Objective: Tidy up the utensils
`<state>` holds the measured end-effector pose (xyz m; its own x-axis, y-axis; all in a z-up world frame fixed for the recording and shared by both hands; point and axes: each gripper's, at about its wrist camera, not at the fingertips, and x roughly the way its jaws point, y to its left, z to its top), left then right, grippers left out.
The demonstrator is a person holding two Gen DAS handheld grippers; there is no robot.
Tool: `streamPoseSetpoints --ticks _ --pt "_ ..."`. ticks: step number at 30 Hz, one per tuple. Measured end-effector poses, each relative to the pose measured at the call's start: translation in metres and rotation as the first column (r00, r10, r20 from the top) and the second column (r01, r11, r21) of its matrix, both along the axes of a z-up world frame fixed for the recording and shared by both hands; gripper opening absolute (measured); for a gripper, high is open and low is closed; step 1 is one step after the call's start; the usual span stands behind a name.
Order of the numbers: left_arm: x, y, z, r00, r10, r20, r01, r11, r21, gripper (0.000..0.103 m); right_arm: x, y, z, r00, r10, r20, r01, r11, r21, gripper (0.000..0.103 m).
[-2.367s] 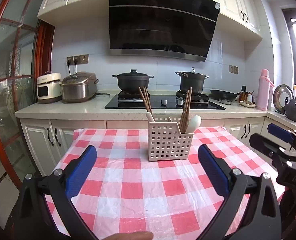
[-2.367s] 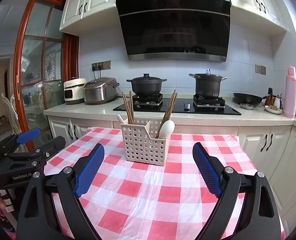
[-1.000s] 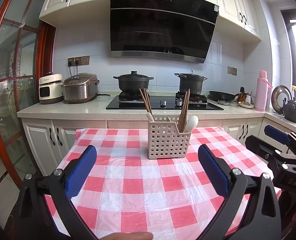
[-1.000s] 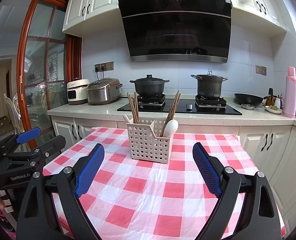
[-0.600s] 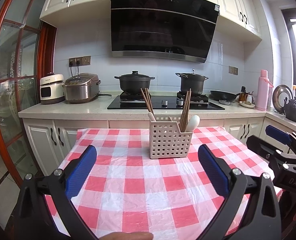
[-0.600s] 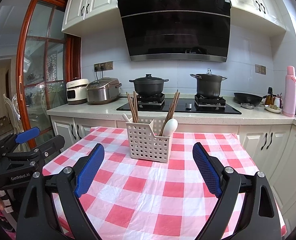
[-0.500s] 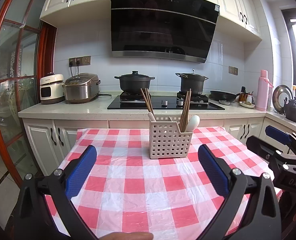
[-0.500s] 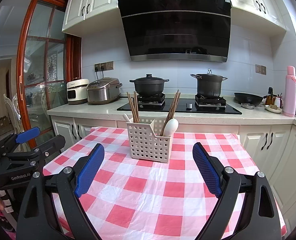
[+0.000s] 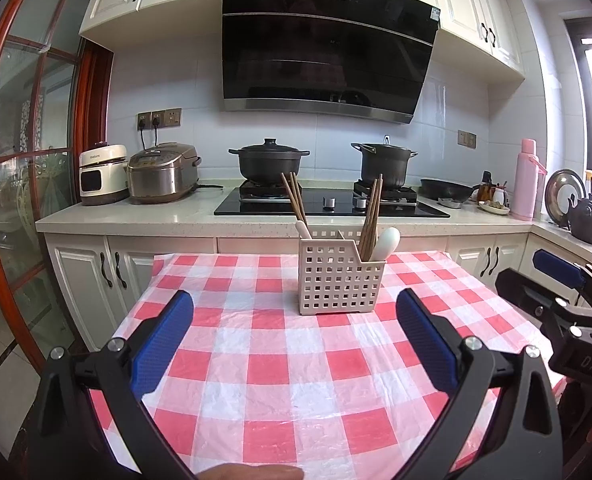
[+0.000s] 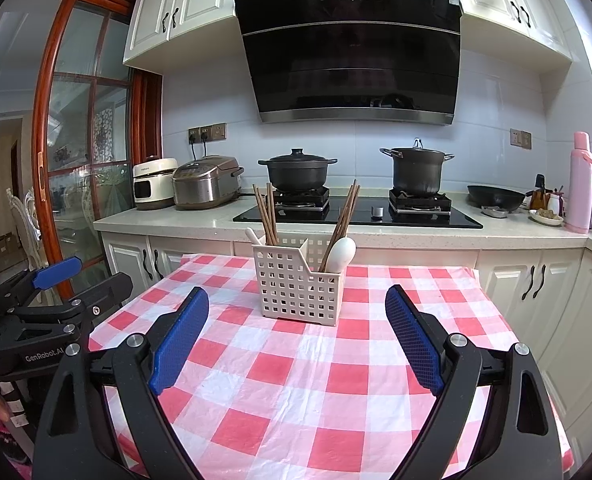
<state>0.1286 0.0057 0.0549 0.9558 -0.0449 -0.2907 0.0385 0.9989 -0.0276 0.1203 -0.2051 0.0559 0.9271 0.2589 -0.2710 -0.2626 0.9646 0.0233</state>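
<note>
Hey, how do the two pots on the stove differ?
The left pot is wide and shallow; the right pot is taller and narrower. The left pot's lid has a round knob, while the right pot's has a thin loop handle. Both are dark, lidded, and each sits on its own burner of the stove.

Both wrist cameras sit low over the red-and-white checked tablecloth, each looking forward between its own blue-padded fingers toward the black glass hob on the far counter. The left view sees the white perforated plastic utensil caddy slightly right of centre; the right view has it dead centre. Each catches the other black handheld gripper at its edge: the right gripper and the left gripper.
</note>
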Motion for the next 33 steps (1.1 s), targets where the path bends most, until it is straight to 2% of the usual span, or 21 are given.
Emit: streamPoseSetpoints --ticks 14,25,33 --pt "0.003 0.000 -0.003 1.000 0.009 -0.006 -0.009 1.000 -0.001 0.098 0.001 -0.003 0.002 1.000 -0.005 -0.001 0.005 1.000 0.000 0.085" --pt "0.008 -0.007 -0.007 1.000 0.015 0.010 -0.016 0.999 0.038 0.098 -0.001 -0.003 0.005 1.000 -0.015 0.004 0.015 1.000 0.002 0.085" --pt "0.010 -0.003 -0.005 1.000 0.008 0.001 -0.008 1.000 0.023 0.098 0.000 0.000 0.005 1.000 -0.015 -0.001 0.015 1.000 -0.001 0.085"
